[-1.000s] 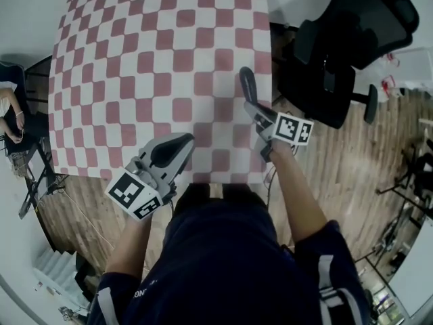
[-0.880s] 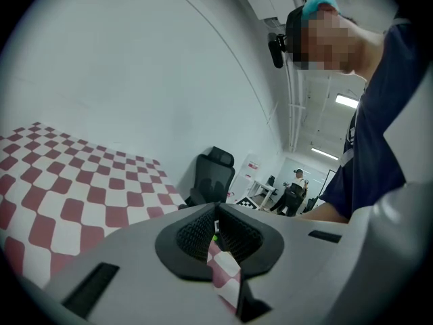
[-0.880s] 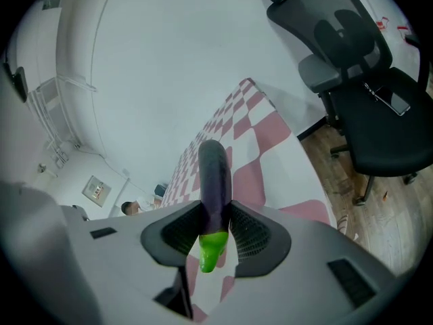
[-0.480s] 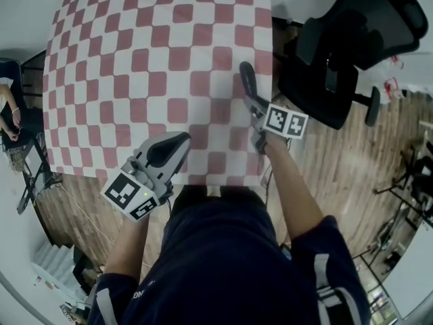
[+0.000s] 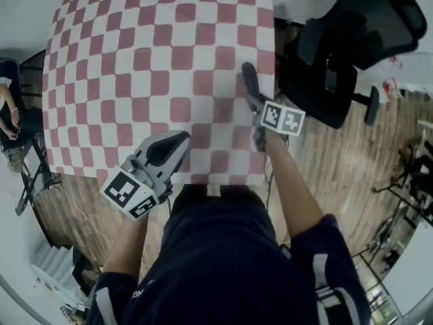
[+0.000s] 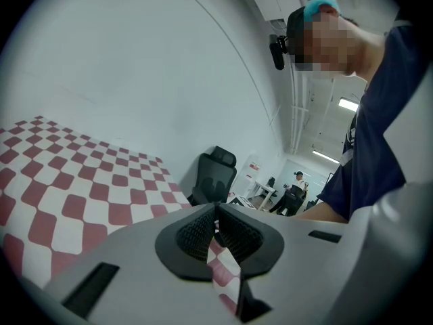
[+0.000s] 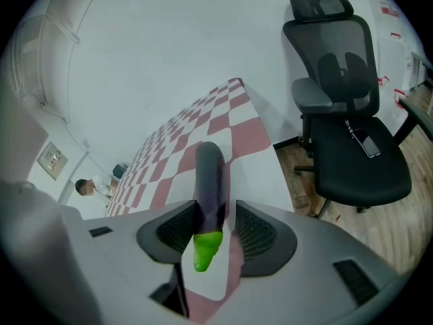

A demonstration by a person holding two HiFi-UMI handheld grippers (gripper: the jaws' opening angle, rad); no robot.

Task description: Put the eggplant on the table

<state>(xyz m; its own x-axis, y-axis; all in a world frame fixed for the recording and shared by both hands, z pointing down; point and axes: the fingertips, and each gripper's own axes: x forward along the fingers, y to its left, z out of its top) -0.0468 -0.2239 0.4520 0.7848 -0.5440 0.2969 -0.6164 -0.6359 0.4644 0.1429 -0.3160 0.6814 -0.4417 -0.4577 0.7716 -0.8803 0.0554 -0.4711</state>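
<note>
- Now, the right gripper (image 7: 216,207) is seen with its jaws apart; they have just been opening, and the eggplant (image 7: 210,175) lies between them.
- A clear gap is seen between the eggplant and the right-hand pad (image 7: 260,232); the left-hand pad (image 7: 177,227) is just beside the dark skin, and no squeeze can be made out.
- The green stem end (image 7: 205,249) is pointed back toward the gripper body, while the purple body reaches out past the jaw tips, away from the person.
- The eggplant appears to rest on the red-and-white checked cloth (image 5: 135,59) that covers the table, close to the table's right edge and in its nearer half.
- The right gripper is tilted steeply down toward the cloth.
- The left gripper (image 6: 216,217) is held with its jaws closed together, the pad tips meeting and nothing caught between them.
- It is kept at the near edge of the table, to the left, well apart from the eggplant.
- A black office chair (image 7: 352,134) is seen just right of the table, on a wooden floor (image 5: 338,168).
</note>
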